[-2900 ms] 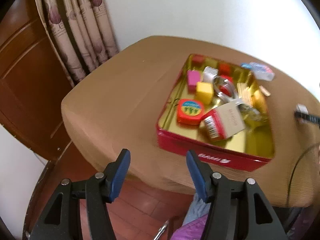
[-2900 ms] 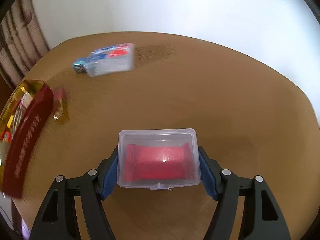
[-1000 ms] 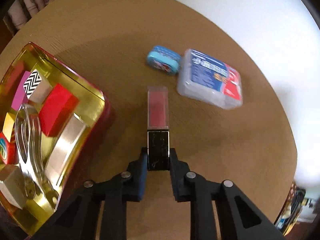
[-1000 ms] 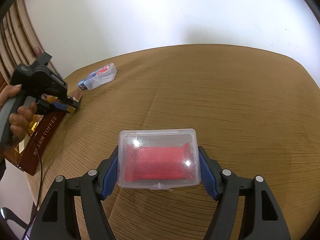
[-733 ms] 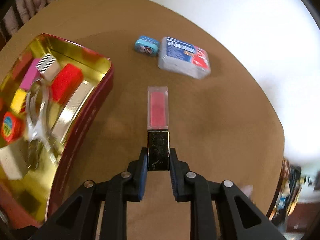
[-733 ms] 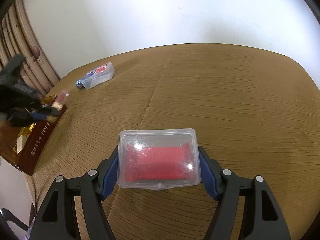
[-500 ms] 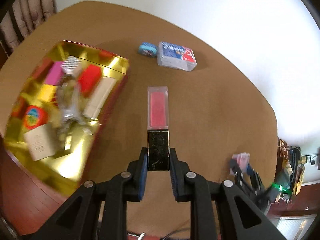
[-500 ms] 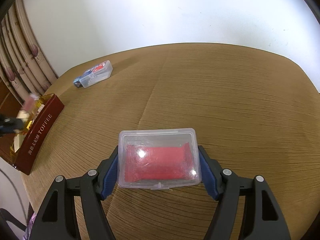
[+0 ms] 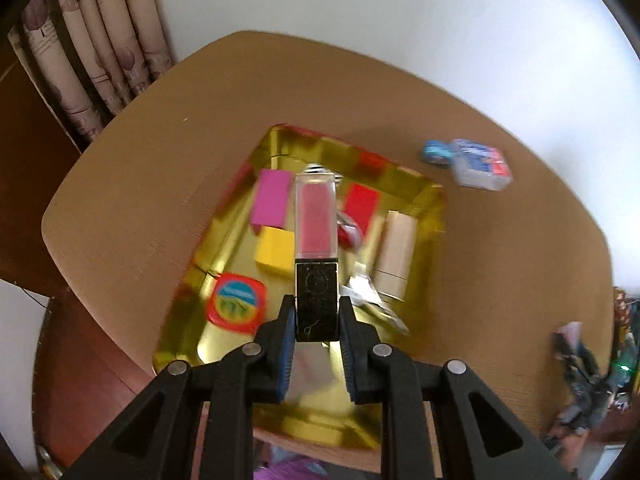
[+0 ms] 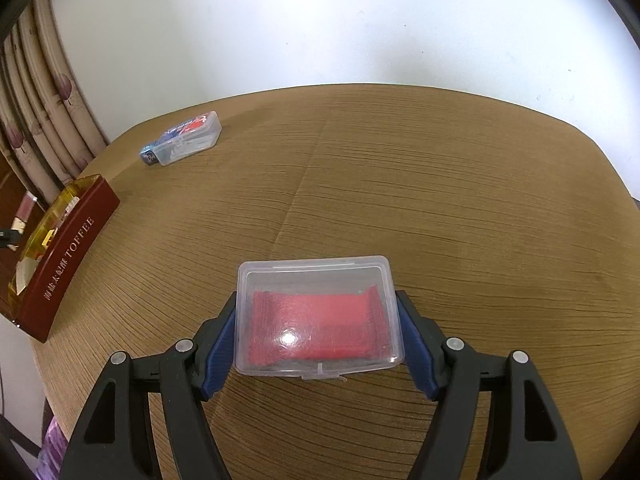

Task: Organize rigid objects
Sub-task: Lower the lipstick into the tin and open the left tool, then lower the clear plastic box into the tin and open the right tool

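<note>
My left gripper [image 9: 316, 326] is shut on a lip gloss tube [image 9: 315, 216] with a clear pink body and black cap, held above the gold-lined red tin [image 9: 434, 200]. The tin holds a pink block [image 9: 271, 198], a yellow block [image 9: 275, 254], a red block [image 9: 362, 204], a beige tube [image 9: 396, 254] and a round red tin [image 9: 236, 302]. My right gripper [image 10: 318, 342] is shut on a clear plastic box [image 10: 318, 312] with a red packet inside, low over the brown table [image 10: 440, 200]. The red tin [image 10: 68, 256] stands at the far left of that view.
A clear card box [image 9: 482, 164] and a small blue tin [image 9: 436, 152] lie on the table right of the red tin; they also show in the right wrist view [image 10: 188, 138]. Curtains [image 9: 100, 40] hang behind the table. The table edge is close below the tin.
My left gripper closed on the lip gloss, lifted it off the table and swung left until it hangs over the tin. My right gripper keeps holding the clear box almost still.
</note>
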### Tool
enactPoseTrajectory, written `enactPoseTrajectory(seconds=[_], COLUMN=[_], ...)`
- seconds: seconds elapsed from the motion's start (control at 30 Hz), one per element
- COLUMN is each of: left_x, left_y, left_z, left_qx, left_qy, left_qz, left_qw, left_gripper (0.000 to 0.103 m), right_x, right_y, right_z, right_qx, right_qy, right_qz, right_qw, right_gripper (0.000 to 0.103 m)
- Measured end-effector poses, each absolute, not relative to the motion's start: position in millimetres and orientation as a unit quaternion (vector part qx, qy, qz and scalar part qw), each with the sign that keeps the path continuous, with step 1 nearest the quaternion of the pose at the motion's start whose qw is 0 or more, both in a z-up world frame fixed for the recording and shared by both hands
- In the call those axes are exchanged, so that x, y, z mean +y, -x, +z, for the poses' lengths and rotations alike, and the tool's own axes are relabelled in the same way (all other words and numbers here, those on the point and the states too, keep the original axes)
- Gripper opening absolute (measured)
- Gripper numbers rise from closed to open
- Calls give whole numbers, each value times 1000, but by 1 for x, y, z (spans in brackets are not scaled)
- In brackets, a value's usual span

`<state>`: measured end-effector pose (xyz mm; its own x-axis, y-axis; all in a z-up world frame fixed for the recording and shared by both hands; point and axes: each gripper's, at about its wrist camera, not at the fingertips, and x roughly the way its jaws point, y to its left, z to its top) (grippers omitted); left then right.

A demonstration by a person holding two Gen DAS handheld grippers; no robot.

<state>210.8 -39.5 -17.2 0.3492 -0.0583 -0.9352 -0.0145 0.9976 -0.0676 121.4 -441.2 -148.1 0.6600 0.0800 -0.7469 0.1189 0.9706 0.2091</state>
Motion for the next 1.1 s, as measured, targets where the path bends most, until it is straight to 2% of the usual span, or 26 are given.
enactPoseTrajectory(seconds=[0.5, 0.57, 0.67, 0.73, 0.83, 0.93, 1.1], left_x=[-15, -18, -22, -22, -17, -1, 29], left_y=[-239, -233, -218, -207, -183, -152, -108], left_z=[-46, -40, -29, -21, -9, -2, -14], left_qx=[574, 561, 527, 507, 483, 460, 456], left_qy=[-25, -42, -79, -91, -81, -30, 19], left_qz=[-5, 9, 38, 52, 54, 50, 59], left_qw=[818, 827, 845, 855, 870, 886, 888], left_gripper=[21, 23, 35, 37, 37, 39, 43], right_x=[-434, -432, -432, -430, -428, -426, -422], right_y=[-127, -128, -129, -130, -134, -135, -137], right_z=[-150, -150, -151, -151, -152, -152, -152], right_qx=[420, 421, 422, 424, 427, 429, 432], right_qy=[-102, -99, -95, -90, -81, -74, -59], right_qz=[-19, -20, -22, -24, -27, -31, -39], right_qw=[902, 902, 901, 901, 900, 900, 899], right_gripper=[70, 70, 70, 70, 70, 70, 68])
